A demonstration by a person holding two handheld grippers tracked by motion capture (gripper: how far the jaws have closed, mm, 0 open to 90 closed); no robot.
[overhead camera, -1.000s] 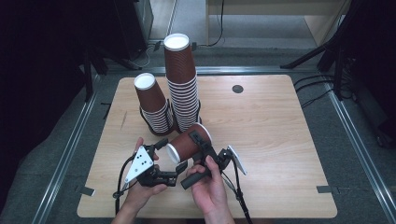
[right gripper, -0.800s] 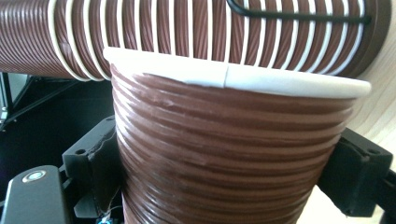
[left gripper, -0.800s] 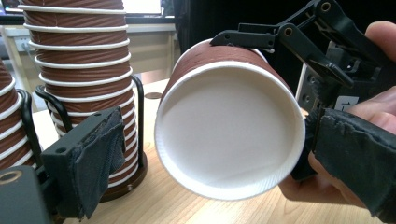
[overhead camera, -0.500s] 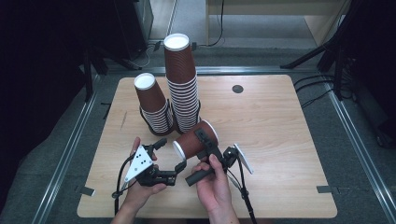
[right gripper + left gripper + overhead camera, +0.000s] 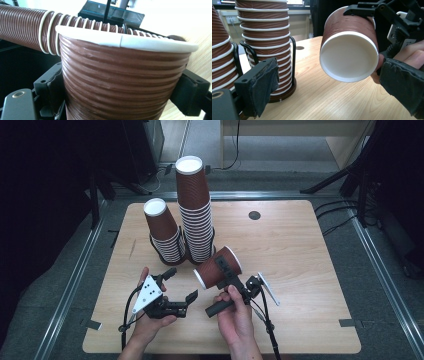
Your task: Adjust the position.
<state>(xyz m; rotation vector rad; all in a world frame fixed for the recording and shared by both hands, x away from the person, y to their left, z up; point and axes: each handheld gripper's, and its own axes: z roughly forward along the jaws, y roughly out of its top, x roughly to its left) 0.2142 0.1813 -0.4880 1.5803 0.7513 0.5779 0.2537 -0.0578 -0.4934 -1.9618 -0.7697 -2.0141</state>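
1. I've swung the ribbed brown paper cup (image 5: 218, 267) rightward from the tall cup stack (image 5: 196, 210); right claw (image 5: 229, 270) clamps it sideways, mid-air.
2. Left claw (image 5: 180, 284) gapes empty.
3. Squeezing harder may crush it.

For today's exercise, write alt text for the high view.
The right tongs hold a brown paper cup on its side above a wooden table. The left tongs are open beside it, with two cup stacks, short and tall, behind.

Cup stacks (image 5: 192, 215) ahead; right tabletop (image 5: 310, 250) open
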